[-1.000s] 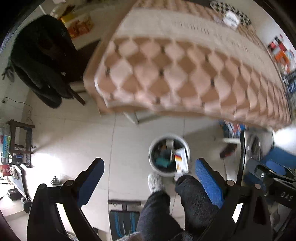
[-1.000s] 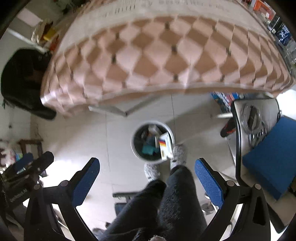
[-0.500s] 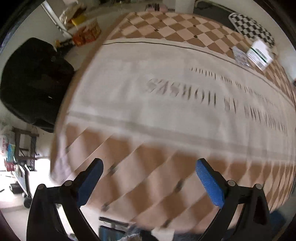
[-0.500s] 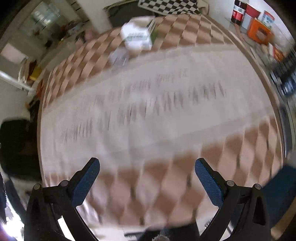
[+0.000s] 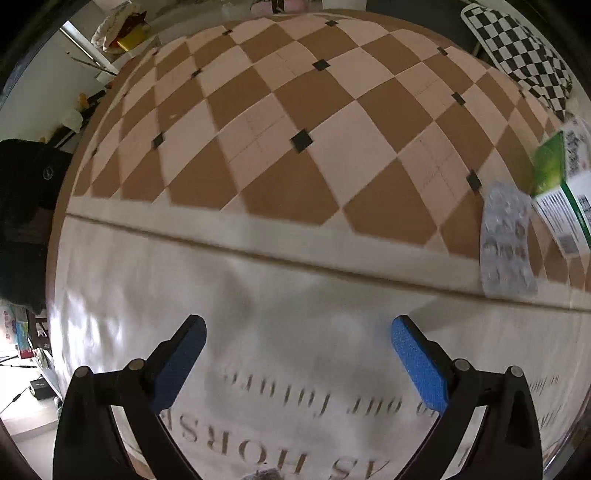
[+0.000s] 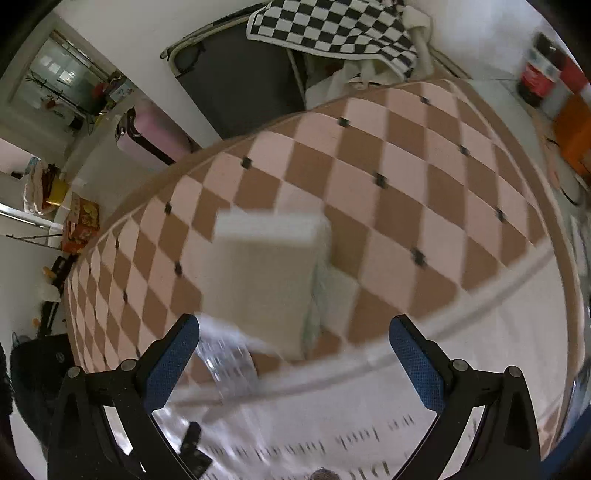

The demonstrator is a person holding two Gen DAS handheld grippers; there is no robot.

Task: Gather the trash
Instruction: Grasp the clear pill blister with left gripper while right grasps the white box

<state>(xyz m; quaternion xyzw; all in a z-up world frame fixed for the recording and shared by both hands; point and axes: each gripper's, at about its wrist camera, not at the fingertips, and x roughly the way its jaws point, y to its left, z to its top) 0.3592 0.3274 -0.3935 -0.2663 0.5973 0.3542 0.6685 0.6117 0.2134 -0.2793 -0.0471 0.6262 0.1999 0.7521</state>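
Observation:
A silver blister pack (image 5: 506, 243) lies flat on the checked tablecloth (image 5: 280, 147) at the right, with a white and green carton (image 5: 561, 192) just beyond it. My left gripper (image 5: 297, 350) hangs open over the cloth's printed white band, well left of both. In the right wrist view the same carton (image 6: 266, 277) is a blurred pale box straight ahead of my right gripper (image 6: 293, 349), and the blister pack (image 6: 229, 362) lies by the left finger. The right gripper is open, with nothing between its fingers. The trash bin is out of sight.
A black bag or coat (image 5: 26, 206) hangs off the table's left edge. A black and white checked cloth (image 6: 332, 26) drapes over a chair at the far side. Red jars (image 6: 539, 77) and an orange box (image 6: 576, 129) stand at the far right. A pink suitcase (image 6: 155, 136) stands beyond the table.
Both grippers swung up from the white bin on the floor to the tabletop and moved forward over the cloth. The carton and blister pack are now close ahead of the right gripper.

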